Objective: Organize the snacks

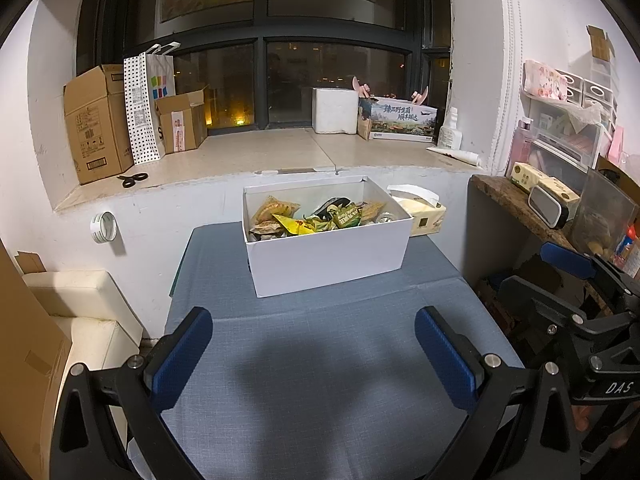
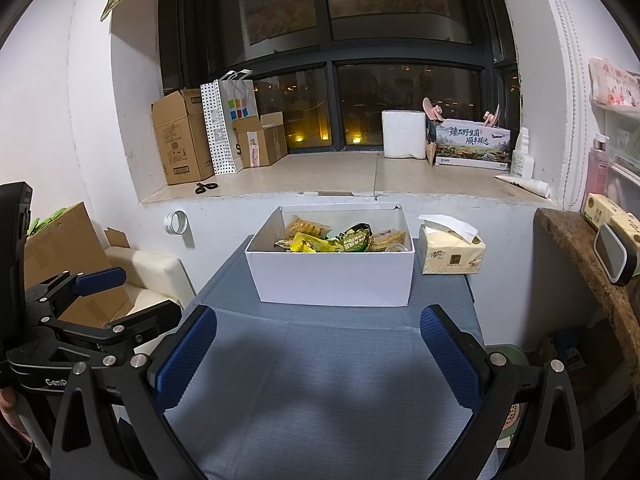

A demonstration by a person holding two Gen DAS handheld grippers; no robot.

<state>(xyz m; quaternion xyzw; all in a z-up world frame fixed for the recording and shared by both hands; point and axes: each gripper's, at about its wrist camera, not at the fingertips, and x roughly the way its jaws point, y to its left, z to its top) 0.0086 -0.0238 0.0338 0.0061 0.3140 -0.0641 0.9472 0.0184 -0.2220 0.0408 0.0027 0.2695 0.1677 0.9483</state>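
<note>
A white box [image 1: 324,258] stands at the far end of the blue-grey table [image 1: 312,360]. It holds several snack packets [image 1: 312,218], yellow, green and orange. The box [image 2: 332,276] and its snacks [image 2: 340,238] also show in the right wrist view. My left gripper [image 1: 314,354] is open and empty, low over the table, well short of the box. My right gripper [image 2: 318,356] is open and empty, likewise short of the box. The right gripper shows at the right edge of the left wrist view [image 1: 576,280].
A tissue box [image 2: 452,254] stands right of the white box. A windowsill behind holds cardboard boxes [image 1: 98,124], a paper bag, scissors [image 1: 132,179] and a foam box. A wooden shelf [image 2: 592,264] is at the right, a cream seat [image 1: 84,312] at the left.
</note>
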